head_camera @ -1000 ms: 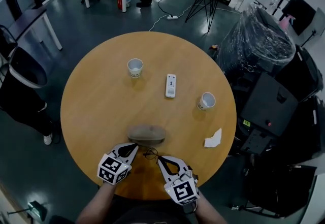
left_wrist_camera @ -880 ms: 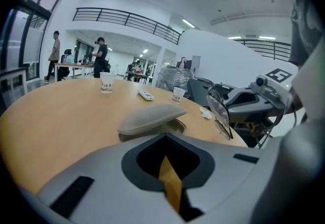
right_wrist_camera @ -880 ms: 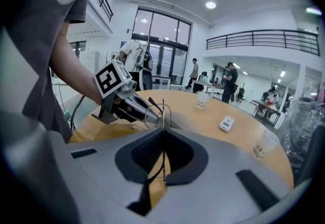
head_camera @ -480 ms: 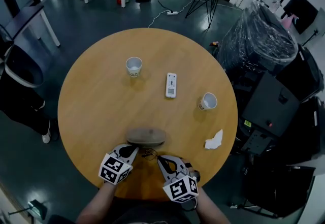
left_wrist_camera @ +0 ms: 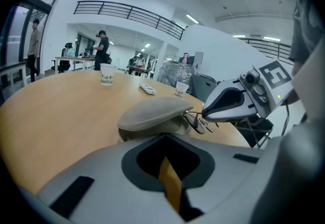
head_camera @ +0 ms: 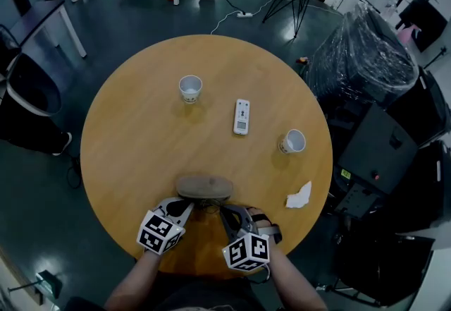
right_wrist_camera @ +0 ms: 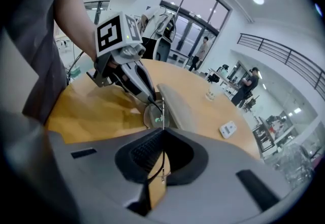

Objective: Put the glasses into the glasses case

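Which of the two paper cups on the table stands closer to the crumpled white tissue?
The right-hand cup, near the right edge of the table, just beyond the tissue. The other cup stands far off, left of the remote control.

Head cam: high over the round worktop, facing steeply down. Whole top in frame, L gripper & R gripper at the bottom edge. L gripper cam: low, close, looks along its jaws at the case. R gripper cam: same, from the opp. side, rolled. Both gripper views share case, glasses, remote, & each shows the other gripper.
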